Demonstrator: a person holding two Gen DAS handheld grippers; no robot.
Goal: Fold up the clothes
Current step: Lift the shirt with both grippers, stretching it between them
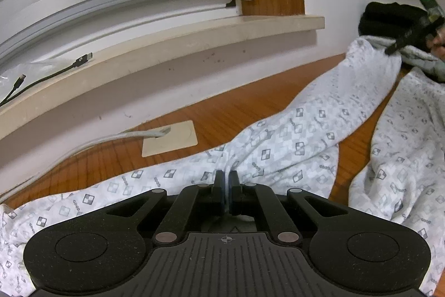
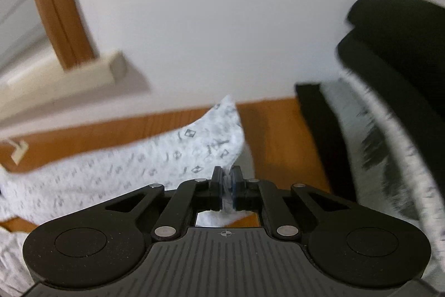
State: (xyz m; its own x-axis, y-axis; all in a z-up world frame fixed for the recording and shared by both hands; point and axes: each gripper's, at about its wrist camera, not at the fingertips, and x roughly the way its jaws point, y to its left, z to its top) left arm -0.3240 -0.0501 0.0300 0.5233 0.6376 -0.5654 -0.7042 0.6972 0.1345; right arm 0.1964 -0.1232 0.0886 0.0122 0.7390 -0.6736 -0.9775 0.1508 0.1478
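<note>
Left wrist view: left tongs [image 1: 227, 187] clamped on an edge of the white, grey-check-printed cotton garment [image 1: 300, 141], spread toward 2 o'clock across the orange-brown wooden surface [image 1: 222, 113], right tongs [image 1: 395, 48] far off at 2 o'clock. Right wrist view: right tongs [image 2: 227, 185] pinched narrow on a fold, cloth trailing toward 10 o'clock. Mid-fold, seemingly; next calls for carrying both held edges across together, keeping tension.

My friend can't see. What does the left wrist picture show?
The left gripper is shut on a white patterned garment spread over a wooden table. Behind are a windowsill and black cable.
</note>
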